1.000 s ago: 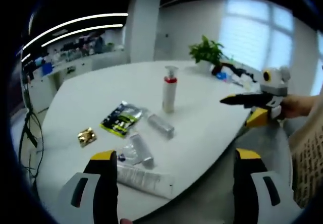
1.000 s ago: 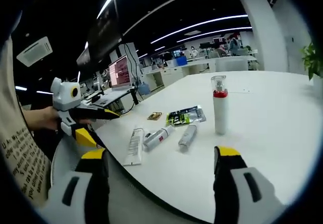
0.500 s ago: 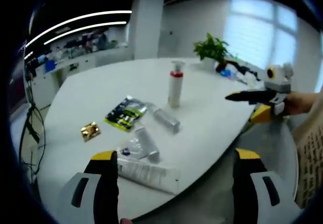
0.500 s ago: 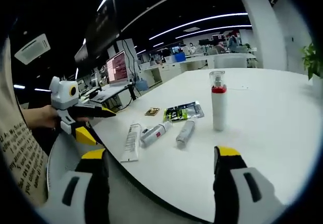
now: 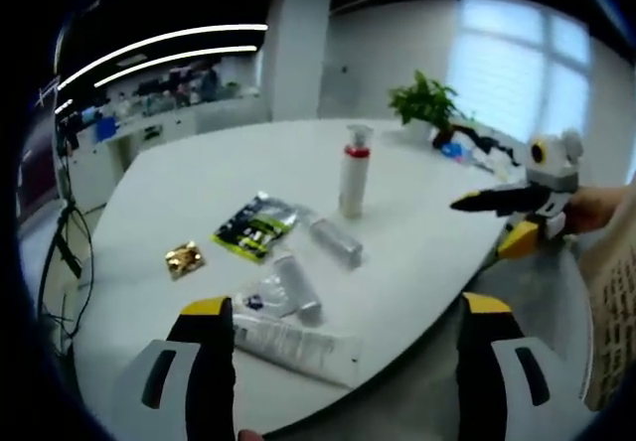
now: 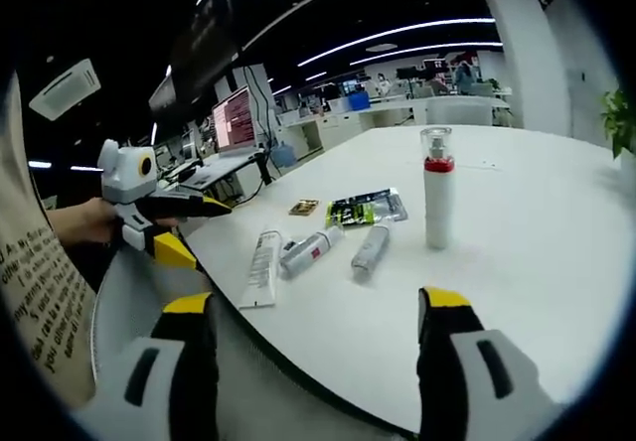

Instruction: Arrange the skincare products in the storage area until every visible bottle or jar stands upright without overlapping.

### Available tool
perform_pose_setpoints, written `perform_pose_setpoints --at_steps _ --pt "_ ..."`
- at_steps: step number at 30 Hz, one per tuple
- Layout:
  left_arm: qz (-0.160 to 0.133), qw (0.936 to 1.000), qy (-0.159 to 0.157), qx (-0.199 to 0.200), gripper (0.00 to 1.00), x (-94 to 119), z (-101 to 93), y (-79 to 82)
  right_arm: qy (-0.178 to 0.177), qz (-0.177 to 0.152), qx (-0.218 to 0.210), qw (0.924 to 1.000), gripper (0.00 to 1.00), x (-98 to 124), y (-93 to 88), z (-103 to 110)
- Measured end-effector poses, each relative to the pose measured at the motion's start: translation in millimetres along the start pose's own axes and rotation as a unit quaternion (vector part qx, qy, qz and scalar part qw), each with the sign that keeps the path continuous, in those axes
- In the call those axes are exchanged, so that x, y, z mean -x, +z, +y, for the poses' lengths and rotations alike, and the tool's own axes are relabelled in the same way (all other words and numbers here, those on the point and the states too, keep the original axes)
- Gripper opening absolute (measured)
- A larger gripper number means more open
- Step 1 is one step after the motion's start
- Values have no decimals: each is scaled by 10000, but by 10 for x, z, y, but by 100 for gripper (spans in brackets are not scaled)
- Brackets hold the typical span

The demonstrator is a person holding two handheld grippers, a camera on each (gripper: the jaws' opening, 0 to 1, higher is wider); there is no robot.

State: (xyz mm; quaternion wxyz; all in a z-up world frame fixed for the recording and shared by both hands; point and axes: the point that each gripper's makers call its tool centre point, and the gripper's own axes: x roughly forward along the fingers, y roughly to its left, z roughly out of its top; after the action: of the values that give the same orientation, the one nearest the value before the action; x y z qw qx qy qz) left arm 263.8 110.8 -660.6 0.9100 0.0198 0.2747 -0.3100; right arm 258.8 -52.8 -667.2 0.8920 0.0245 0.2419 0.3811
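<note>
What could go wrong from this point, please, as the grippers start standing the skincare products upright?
1. The flat white tube lies at the table edge; a nudge could push it off.
2. The two lying bottles are round and may roll when gripped.
3. The tall pump bottle already stands; a careless sweep of the open right gripper could topple it.

One bottle (image 6: 437, 189), three tubes (image 6: 370, 249), two sachets (image 6: 367, 209)

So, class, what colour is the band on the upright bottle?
Red, on the upright bottle; clearest in the right gripper view.
</note>
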Motion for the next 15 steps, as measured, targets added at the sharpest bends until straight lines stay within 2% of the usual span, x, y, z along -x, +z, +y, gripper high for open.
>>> perform_pose_setpoints --at_steps 15 --pt "51 10000 -15 75 90 -115 29 -18 7 134 17 9999 82 -31 -37 19"
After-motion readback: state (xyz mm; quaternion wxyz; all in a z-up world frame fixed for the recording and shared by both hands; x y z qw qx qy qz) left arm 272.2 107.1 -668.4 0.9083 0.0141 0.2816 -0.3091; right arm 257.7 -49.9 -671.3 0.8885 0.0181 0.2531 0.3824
